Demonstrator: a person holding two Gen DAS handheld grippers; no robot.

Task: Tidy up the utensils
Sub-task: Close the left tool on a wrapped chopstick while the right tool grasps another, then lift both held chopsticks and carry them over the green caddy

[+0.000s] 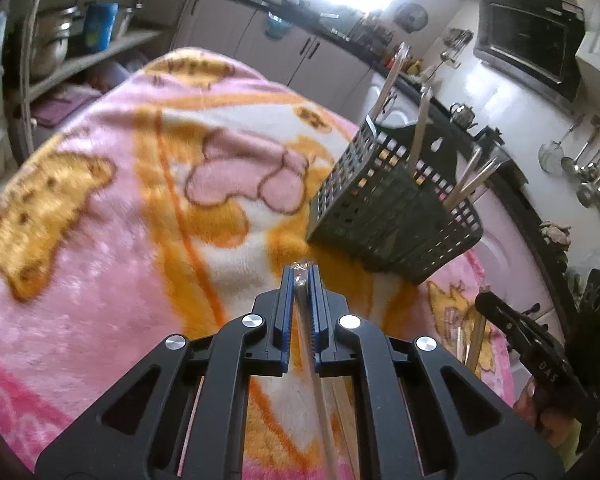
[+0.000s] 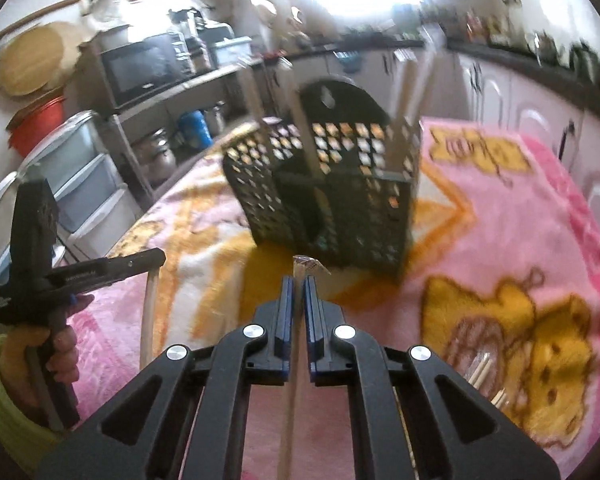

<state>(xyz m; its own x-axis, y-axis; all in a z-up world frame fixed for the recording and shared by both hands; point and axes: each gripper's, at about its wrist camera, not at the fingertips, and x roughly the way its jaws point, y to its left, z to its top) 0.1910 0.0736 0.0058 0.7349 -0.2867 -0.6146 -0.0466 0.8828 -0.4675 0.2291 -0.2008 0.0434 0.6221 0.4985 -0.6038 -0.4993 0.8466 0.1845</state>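
The left wrist view looks forward along its own claw (image 1: pixel 301 276), low over a pink and orange blanket (image 1: pixel 100 208), with the dark mesh basket (image 1: pixel 384 208) near and off to the right of centre. The right wrist view looks along its claw (image 2: pixel 299 284) from the other side, facing the same basket (image 2: pixel 332 184) almost head-on and close. Both views share the basket and blanket. Each catches the other claw at its edge: lower right (image 1: pixel 540 364) and far left (image 2: pixel 60 276).
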